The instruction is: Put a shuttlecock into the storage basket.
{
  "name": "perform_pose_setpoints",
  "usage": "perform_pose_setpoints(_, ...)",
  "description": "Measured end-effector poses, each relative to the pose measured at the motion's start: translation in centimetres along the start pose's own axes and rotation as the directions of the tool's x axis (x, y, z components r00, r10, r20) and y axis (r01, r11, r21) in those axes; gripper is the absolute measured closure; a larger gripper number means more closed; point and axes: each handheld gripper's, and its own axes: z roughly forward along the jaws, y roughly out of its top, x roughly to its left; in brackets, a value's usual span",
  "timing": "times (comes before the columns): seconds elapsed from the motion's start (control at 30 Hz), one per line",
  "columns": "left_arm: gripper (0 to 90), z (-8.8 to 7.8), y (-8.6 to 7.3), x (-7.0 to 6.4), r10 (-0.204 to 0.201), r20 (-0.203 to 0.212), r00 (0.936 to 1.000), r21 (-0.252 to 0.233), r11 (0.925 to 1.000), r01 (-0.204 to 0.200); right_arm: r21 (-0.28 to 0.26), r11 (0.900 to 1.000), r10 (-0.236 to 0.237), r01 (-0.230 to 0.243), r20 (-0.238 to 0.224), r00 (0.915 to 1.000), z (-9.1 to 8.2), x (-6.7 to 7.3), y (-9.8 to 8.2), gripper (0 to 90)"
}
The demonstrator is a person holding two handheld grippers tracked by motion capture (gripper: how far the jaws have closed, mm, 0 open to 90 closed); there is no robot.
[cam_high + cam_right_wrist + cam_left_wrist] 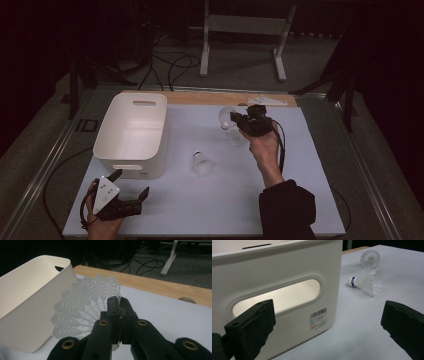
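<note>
My right gripper [236,121] is raised over the back of the white table mat [310,165], its jaws shut on the skirt rim of a white plastic shuttlecock [226,116]. In the right gripper view that shuttlecock [85,307] fans out left of the right gripper [119,303]. A second shuttlecock [202,164] with a blue band lies on its side mid-table [367,282]. A third shuttlecock [235,138] stands on the mat below the right gripper [370,258]. My left gripper [131,184] rests open at the front left, its jaws wide apart [328,317] facing the white bin [287,272].
The white plastic bin [131,132] with handle slots stands at the left of the mat, and its wall [30,305] is close to the held shuttlecock. A wooden strip [210,97] runs along the back edge. Cables [170,65] and a white stand [240,25] are on the floor beyond.
</note>
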Motion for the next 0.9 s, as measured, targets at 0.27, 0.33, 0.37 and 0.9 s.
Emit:
perform_pose_setpoints(0.27, 0.3, 0.0, 0.0, 0.0, 0.001, 0.000, 1.0000, -0.001, 1.0000, -0.001, -0.011, 1.000, 0.001, -0.001, -0.011, 0.9999, 0.5, 0.0, 0.3, 89.0)
perform_pose_setpoints(0.33, 0.3, 0.0, 0.0, 0.0, 0.001, 0.000, 1.0000, -0.001, 1.0000, -0.001, -0.011, 1.000, 0.002, -0.002, -0.010, 0.9999, 0.6, 0.0, 0.3, 89.0)
perform_pose_setpoints(0.37, 0.3, 0.0, 0.0, 0.0, 0.000, 0.000, 1.0000, -0.002, 1.0000, 0.000, -0.010, 1.000, 0.003, -0.003, -0.010, 0.9999, 0.7, 0.1, 0.3, 89.0)
perform_pose_setpoints(0.9, 0.3, 0.0, 0.0, 0.0, 0.001, -0.002, 1.0000, -0.001, 1.0000, -0.001, -0.013, 1.000, 0.020, -0.020, -0.018, 0.9996, 1.6, -0.1, 0.4, 89.0)
